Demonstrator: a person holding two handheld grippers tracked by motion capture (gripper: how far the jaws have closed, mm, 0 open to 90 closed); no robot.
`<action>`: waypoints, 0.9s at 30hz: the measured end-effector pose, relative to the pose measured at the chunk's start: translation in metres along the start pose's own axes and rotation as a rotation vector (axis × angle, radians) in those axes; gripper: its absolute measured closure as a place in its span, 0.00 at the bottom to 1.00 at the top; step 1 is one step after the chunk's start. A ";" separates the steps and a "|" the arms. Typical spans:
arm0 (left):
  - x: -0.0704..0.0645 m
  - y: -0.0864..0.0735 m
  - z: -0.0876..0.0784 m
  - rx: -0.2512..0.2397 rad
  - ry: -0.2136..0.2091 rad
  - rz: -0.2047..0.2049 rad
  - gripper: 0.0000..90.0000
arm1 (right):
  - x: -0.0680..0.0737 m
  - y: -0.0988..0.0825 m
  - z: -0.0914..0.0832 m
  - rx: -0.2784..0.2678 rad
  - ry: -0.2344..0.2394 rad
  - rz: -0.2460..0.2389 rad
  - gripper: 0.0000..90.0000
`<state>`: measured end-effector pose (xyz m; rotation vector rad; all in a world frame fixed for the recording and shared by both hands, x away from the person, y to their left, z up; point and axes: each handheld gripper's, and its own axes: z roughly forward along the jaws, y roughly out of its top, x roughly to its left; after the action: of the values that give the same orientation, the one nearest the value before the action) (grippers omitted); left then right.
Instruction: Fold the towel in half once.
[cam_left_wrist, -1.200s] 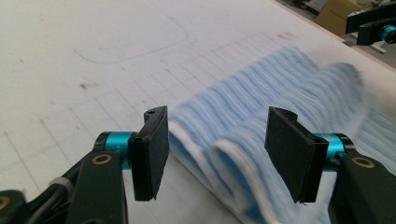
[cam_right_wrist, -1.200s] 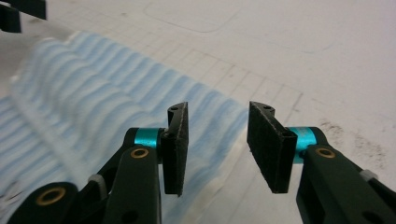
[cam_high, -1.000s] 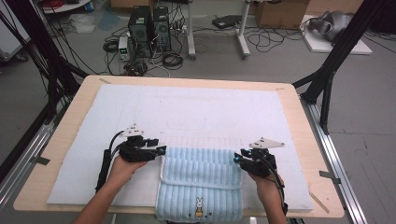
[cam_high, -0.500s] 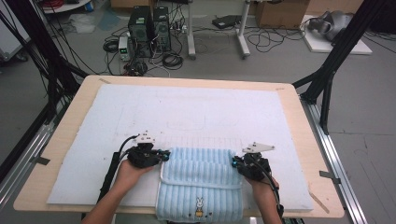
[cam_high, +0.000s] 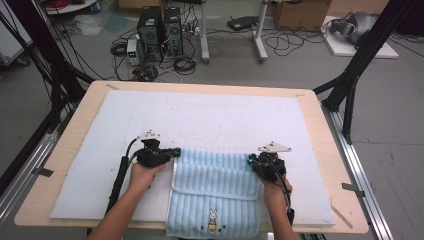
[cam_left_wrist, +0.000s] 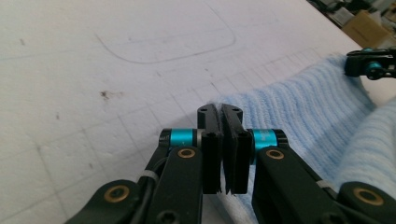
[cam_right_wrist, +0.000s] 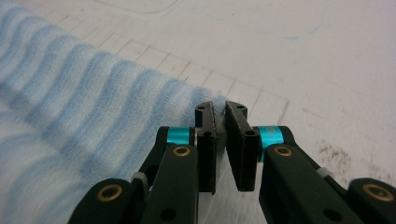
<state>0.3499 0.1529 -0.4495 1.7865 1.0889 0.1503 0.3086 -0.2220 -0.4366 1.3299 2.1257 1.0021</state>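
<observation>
Towel (cam_high: 212, 195): pale blue, ribbed, folded over itself, lying on the white mat (cam_high: 210, 120) at the near middle of the counter (cam_high: 310, 100); its near end hangs past the mat's near edge. A small rabbit figure (cam_high: 213, 216) marks the near end, seen in the high view.

Left gripper (cam_high: 172, 151): at the towel's far left corner, held by the person's left hand (cam_high: 142, 172). The left gripper view (cam_left_wrist: 220, 112) shows its fingers having just closed, now nearly together, with the corner's edge of towel (cam_left_wrist: 299, 102) pinched between the tips. That view also takes in the right gripper, farther off, at the upper right edge, and a faint rounded outline (cam_left_wrist: 173, 42) drawn on the mat.

Right gripper (cam_high: 251, 162): at the towel's far right corner, held by the right hand (cam_high: 272, 187). The right gripper view (cam_right_wrist: 219, 112) shows its fingers having just closed, now a narrow gap apart, clamped on a thin fold of towel (cam_right_wrist: 93, 93) at the corner; dark specks (cam_right_wrist: 334, 151) on the mat lie beside it.

Floor beyond the counter, high view: computer towers (cam_high: 160, 27), cables, a cardboard box (cam_high: 300, 12).
</observation>
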 end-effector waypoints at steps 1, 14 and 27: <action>-0.001 0.001 0.000 -0.012 0.027 0.006 0.87 | -0.001 0.001 0.003 0.007 -0.006 -0.001 0.89; -0.006 -0.004 0.004 0.079 0.054 0.072 0.51 | -0.008 -0.008 0.003 0.069 0.095 0.038 0.51; 0.008 0.009 0.005 0.055 0.051 0.047 0.96 | -0.003 0.007 0.016 0.056 0.142 -0.018 0.94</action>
<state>0.3627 0.1540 -0.4476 1.8673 1.0971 0.1962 0.3251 -0.2173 -0.4411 1.2976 2.2820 1.0647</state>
